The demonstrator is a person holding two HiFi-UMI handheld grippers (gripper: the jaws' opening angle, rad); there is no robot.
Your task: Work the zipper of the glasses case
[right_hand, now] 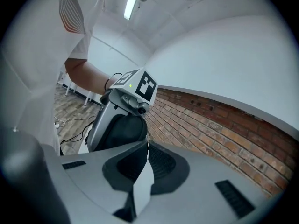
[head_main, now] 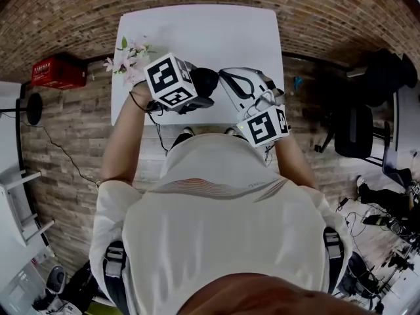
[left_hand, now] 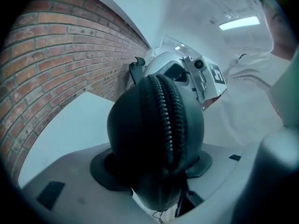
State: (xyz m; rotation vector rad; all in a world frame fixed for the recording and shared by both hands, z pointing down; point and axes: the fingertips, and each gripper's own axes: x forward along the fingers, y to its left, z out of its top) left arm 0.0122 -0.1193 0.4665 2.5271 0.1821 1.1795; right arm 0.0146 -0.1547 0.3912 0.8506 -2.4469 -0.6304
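A black oval glasses case (left_hand: 140,134) fills the left gripper view, its zipper (left_hand: 168,120) running up the middle. My left gripper (left_hand: 156,167) is shut on the case, one pad on each side. In the head view the case (head_main: 205,77) is held in the air above the table's near edge, between the two marker cubes. My right gripper (right_hand: 146,146) is shut, with its tips right at the case's (right_hand: 121,129) edge. I cannot tell whether the tips pinch the zipper pull. From the left gripper view, the right gripper's tips are hidden behind the case.
A white table (head_main: 197,38) stands ahead, with pink flowers (head_main: 131,58) at its left edge. A red box (head_main: 59,72) lies on the floor to the left, and a black chair (head_main: 354,130) stands to the right. The person's torso fills the lower head view.
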